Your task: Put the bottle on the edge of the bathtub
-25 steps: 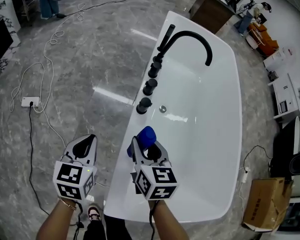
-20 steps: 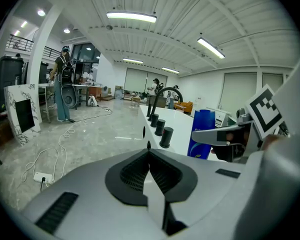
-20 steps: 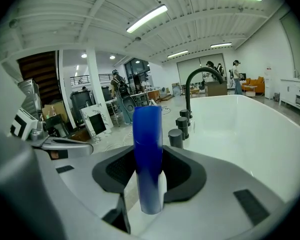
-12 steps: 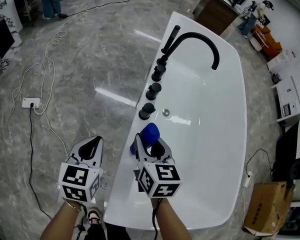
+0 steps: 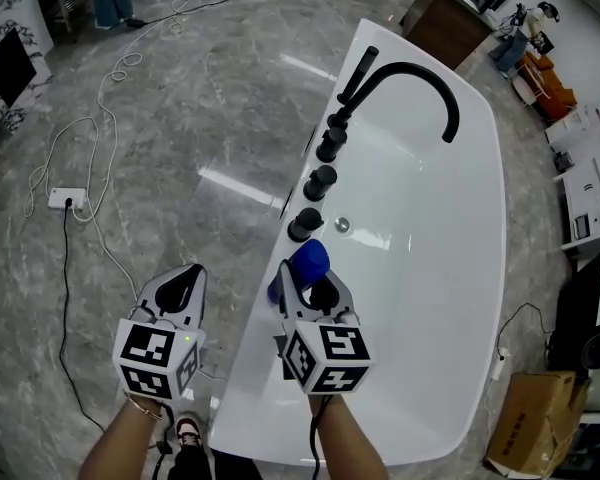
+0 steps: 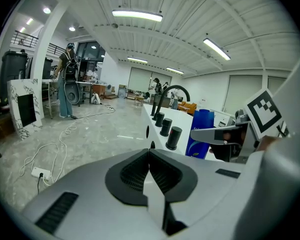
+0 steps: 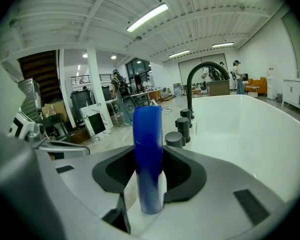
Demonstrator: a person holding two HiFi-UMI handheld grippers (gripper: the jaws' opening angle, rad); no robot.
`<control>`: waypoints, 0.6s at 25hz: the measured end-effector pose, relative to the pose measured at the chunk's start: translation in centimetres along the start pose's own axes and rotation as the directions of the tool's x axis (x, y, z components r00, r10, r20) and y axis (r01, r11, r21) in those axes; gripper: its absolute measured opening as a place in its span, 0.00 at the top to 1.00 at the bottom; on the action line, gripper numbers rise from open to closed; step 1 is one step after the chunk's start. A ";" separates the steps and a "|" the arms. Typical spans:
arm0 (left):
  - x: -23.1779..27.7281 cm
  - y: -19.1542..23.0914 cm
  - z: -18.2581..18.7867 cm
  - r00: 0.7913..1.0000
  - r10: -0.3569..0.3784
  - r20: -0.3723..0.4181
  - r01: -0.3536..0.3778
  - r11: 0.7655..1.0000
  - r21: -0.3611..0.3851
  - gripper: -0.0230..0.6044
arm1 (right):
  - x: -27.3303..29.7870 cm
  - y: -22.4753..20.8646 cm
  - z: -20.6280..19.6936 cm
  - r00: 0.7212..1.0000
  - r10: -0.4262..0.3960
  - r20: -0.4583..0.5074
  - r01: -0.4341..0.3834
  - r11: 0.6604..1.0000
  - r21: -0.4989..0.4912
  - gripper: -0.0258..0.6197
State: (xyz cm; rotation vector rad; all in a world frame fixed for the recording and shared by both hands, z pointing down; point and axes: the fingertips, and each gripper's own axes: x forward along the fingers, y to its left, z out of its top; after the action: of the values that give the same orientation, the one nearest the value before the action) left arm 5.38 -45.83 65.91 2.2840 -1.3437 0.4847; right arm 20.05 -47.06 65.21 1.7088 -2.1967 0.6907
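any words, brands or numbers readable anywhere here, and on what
No text is readable.
Blue bottle: a small mark low on its front, too blurred to read.
Marker cubes: black-and-white square patterns only, no letters.
Cardboard box: no legible print.

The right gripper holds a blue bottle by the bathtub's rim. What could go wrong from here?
1. The tall blue bottle in the right gripper must stand on a narrow bathtub rim; it could topple into the basin or onto the floor.
2. The nearest black knob stands just ahead; moving forward could bump it.
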 end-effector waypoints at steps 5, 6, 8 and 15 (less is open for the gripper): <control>0.2 0.5 -0.6 1.000 0.013 -0.005 -0.013 1.000 -0.018 0.94 | 0.3 0.0 0.1 1.000 -0.004 0.008 0.004 1.000 -0.027 0.69; 0.3 0.5 -0.7 1.000 0.014 -0.006 -0.014 1.000 -0.020 0.94 | 0.4 -0.1 0.2 1.000 -0.003 0.010 0.003 1.000 -0.026 0.69; 0.3 0.5 -1.0 1.000 0.013 -0.010 -0.013 1.000 -0.027 0.94 | 0.3 -0.1 0.2 1.000 -0.001 0.014 0.001 1.000 -0.029 0.69; 0.0 0.3 -2.6 0.999 0.008 -0.034 -0.009 0.999 -0.036 0.94 | -0.1 0.7 0.1 0.999 0.005 0.042 -0.002 0.997 -0.072 0.69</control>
State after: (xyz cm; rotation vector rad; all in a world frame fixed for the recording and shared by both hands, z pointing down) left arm 4.92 -44.61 68.18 2.2318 -1.3357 0.4959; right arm 19.41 -46.84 64.95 1.6988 -2.2257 0.5734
